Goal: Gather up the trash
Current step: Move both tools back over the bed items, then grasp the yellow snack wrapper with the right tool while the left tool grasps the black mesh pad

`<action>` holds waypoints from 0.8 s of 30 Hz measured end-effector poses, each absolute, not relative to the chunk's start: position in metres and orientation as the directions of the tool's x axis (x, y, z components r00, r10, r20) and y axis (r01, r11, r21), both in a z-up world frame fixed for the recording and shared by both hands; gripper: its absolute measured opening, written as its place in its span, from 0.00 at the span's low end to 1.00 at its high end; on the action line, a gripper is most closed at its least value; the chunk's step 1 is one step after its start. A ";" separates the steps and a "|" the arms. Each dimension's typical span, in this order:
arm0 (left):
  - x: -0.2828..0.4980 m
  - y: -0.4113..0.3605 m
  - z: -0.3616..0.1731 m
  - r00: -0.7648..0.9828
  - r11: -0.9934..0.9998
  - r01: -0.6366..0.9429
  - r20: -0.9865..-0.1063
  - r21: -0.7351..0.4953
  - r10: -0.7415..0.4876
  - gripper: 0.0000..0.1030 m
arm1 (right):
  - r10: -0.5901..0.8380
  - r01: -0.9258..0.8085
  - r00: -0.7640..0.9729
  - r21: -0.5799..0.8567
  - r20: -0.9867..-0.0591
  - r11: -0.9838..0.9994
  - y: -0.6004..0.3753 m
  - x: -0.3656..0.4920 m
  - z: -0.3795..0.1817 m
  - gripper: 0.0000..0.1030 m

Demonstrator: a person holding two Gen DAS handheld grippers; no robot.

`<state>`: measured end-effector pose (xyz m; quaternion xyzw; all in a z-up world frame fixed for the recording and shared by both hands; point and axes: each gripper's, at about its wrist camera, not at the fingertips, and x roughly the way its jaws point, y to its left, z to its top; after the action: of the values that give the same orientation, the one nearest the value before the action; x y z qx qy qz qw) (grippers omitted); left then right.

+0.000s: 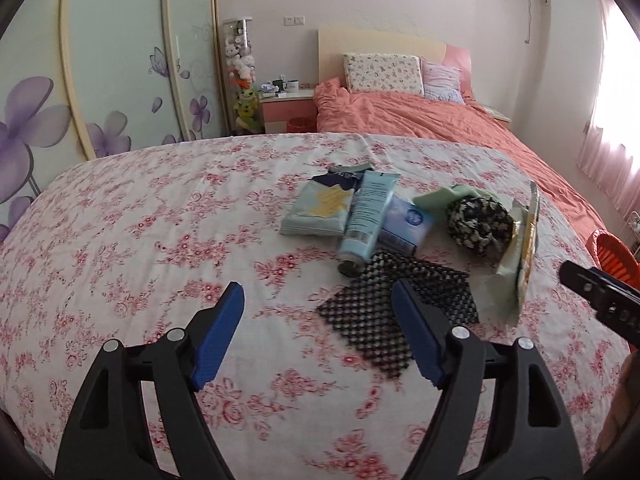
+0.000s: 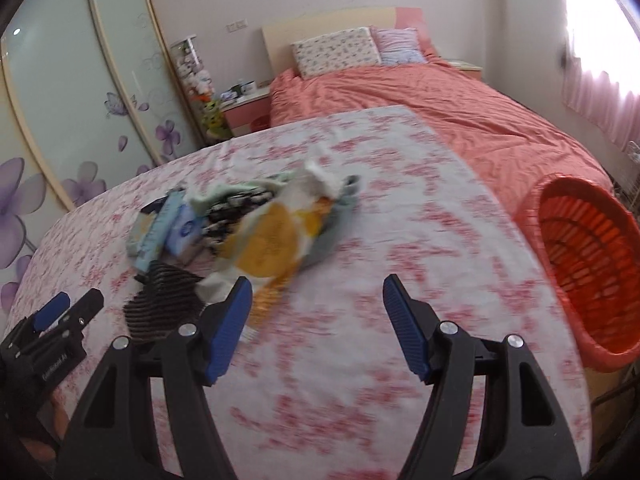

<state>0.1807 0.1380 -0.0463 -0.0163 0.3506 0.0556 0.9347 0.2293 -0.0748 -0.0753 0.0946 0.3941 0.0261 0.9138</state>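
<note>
On the flowered tabletop, the trash: a small heap of things is lying together near the middle of the cloth-covered tabletop.
Wrapper: a crumpled white and yellow wrapper is lying at the near right of the heap, seen edge-on from the left wrist view.
Tube: a pale blue tube is resting across a light green packet and a blue and white packet, its cap pointing toward the camera.
Mat: a black mesh mat is lying flat just in front of the tube, its near corner passing behind the left gripper's right finger.
Cloth: a black and white patterned cloth is sitting bunched between the blue and white packet and the wrapper, with a pale green cloth behind it.
Basket: an orange basket is standing at the right edge of the tabletop, well apart from the heap.
Left gripper: its blue fingers are standing spread wide and holding nothing, hovering just short of the mat.
Right gripper: its blue fingers are spread wide and holding nothing; the left finger is overlapping the near end of the wrapper in the view, and whether it is touching cannot be told through the blur.
Beyond: a bed with a coral cover is lying behind the tabletop.
</note>
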 end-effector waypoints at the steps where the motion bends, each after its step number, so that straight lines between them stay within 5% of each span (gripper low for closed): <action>1: 0.179 0.143 -0.048 0.747 0.993 -0.117 -0.658 0.001 0.089 0.73 | 0.131 0.026 0.682 0.203 -0.720 0.979 -0.067 0.234 -0.077 0.65; 8: 0.183 0.160 -0.058 0.726 0.991 -0.118 -0.687 -0.058 0.046 0.74 | 0.097 0.054 0.651 0.173 -0.753 0.983 -0.036 0.255 -0.091 0.65; 10: 0.185 0.159 -0.059 0.720 0.992 -0.111 -0.693 -0.065 0.035 0.74 | 0.092 0.055 0.636 0.164 -0.766 0.985 -0.036 0.257 -0.096 0.51; 12: 0.186 0.157 -0.062 0.717 0.993 -0.099 -0.697 -0.070 0.022 0.74 | 0.098 0.057 0.640 0.174 -0.762 0.983 -0.042 0.252 -0.097 0.48; 14: 0.188 0.152 -0.064 0.711 0.994 -0.086 -0.703 -0.071 0.011 0.74 | 0.101 0.053 0.645 0.176 -0.758 0.983 -0.050 0.246 -0.096 0.19; 24: 0.206 0.117 -0.079 0.658 0.993 -0.036 -0.750 -0.109 -0.059 0.74 | 0.029 0.132 0.691 0.166 -0.722 0.977 -0.102 0.229 -0.084 0.04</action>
<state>0.2055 0.1172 -0.0787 -0.0570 0.4133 -0.0063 0.9088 0.2293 -0.1023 -0.0842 0.1028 0.3919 -0.0283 0.9138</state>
